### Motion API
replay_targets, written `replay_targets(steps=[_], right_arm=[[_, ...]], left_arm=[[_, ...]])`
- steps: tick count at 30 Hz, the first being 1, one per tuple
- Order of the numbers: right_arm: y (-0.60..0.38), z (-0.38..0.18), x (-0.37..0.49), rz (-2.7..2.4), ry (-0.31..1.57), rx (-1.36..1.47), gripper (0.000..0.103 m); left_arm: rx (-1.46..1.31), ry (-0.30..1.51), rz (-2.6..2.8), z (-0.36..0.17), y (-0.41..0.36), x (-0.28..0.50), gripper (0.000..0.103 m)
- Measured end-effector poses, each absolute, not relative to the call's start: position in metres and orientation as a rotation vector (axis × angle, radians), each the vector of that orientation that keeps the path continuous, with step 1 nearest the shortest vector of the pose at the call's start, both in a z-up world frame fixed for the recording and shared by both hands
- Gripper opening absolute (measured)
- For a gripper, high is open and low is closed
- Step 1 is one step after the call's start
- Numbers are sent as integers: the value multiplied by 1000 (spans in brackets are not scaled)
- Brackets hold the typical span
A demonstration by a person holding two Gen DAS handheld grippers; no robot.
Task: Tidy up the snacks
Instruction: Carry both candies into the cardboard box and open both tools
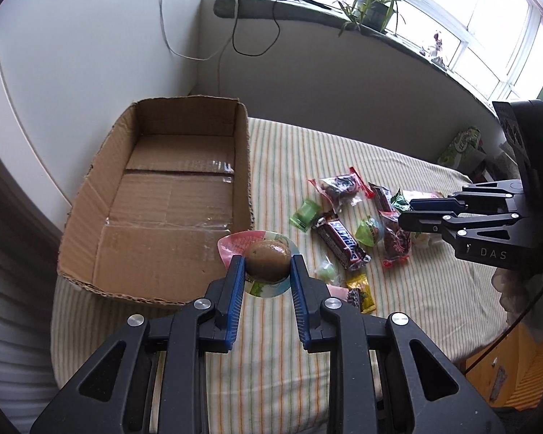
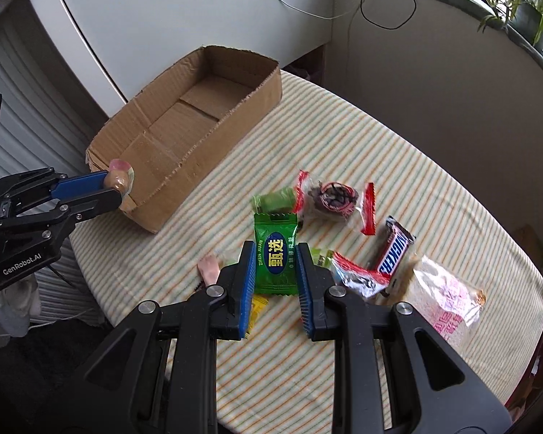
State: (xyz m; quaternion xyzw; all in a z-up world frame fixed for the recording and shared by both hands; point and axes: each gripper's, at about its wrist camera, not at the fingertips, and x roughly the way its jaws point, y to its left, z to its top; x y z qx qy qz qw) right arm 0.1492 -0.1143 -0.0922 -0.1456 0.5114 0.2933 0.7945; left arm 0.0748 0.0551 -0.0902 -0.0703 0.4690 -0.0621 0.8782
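My left gripper (image 1: 266, 266) is shut on a brown egg-shaped snack in a clear pack (image 1: 268, 259), held above the near corner of the open cardboard box (image 1: 170, 202); it also shows in the right wrist view (image 2: 118, 180). My right gripper (image 2: 276, 269) is shut on a green candy packet (image 2: 275, 253), held above the striped tablecloth (image 2: 416, 166). In the left wrist view the right gripper (image 1: 403, 213) hangs over the snack pile. A Snickers bar (image 1: 340, 244) lies among several wrapped snacks.
The box (image 2: 206, 119) has nothing visible inside. Loose snacks include a red-edged dark snack pack (image 2: 333, 199), another Snickers view (image 2: 394, 249) and a pink-printed bag (image 2: 445, 296). A wall and windowsill with plants (image 1: 373, 7) stand behind the table.
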Motion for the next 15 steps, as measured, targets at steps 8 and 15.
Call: replay_targets(steps=[8,15], right_arm=[[-44,-88,165,719,1080,-347,22],[3,-97,178,763,1091,-365,23]], left_arm=[[-157,975,-50,-96,87,89,24],[-168,985,-3,-103,110,98,24]])
